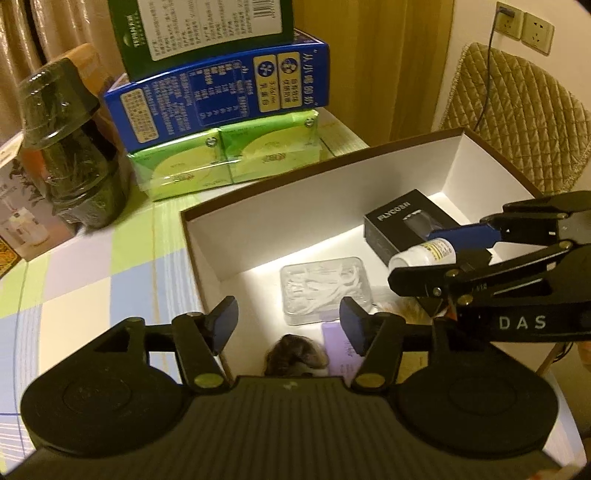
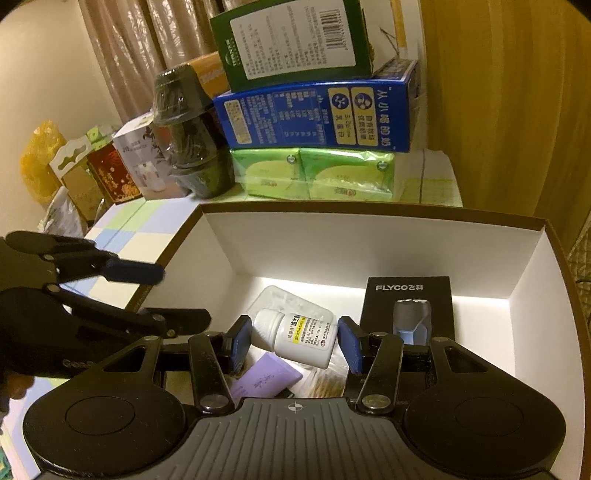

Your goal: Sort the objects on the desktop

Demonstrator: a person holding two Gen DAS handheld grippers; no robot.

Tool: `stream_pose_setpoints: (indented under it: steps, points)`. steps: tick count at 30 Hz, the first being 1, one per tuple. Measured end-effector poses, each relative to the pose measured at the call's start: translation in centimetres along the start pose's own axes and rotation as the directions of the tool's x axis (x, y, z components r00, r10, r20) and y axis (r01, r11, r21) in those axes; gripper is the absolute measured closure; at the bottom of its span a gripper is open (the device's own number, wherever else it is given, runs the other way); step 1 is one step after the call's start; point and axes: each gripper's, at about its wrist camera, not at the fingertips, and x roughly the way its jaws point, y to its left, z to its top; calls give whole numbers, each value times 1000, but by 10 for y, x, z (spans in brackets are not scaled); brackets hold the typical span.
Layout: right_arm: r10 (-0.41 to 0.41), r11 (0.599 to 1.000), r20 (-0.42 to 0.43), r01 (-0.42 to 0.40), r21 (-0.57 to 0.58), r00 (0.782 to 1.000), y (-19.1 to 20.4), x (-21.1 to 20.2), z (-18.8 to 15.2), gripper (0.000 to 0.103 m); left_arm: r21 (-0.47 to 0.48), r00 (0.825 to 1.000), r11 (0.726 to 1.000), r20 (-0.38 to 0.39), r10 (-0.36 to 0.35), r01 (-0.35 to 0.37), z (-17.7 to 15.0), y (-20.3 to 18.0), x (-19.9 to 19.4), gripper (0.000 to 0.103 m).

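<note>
A white box with a brown rim stands on the checked tablecloth. Inside lie a black FLYCO carton, a clear case of floss picks, a purple packet and a grey-brown furry item. My right gripper is shut on a white pill bottle, held over the box's inside. My left gripper hangs open over the box's near left corner, above the furry item, with nothing between its pads.
Behind the box stands a stack: green tissue packs, a blue milk carton and a green carton. A dark wrapped jar and small boxes crowd the back left. A quilted chair stands to the right.
</note>
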Motion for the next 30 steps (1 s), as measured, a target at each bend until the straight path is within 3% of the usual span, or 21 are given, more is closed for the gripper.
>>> stream_pose_setpoints:
  steps: [7,10,15,23,30]
  points:
    - [1,1000,4,-1,-6,1000,-3,7,3,55,-20,1000,1000,8,13,-13,1,3,-6,41]
    - [8,1000,21,-8,-4,1000,-4,8,4,54,-30,1000,999,15,24,-24,0,3,-11,34]
    - [17,1000,43,-18,22,999,-7,1,6,36,-51,999,998,24,39,-38,-4,7,-22,33]
    - [13,999,94,-18,43,995,-8,-32,-1,5,-88,997,994,49,65,-60,-10,6,-45,20]
    - [-33,998,119,25,63,992,1,-69,-25,2,-117,993,990,79,91,-82,-23,7,-72,9]
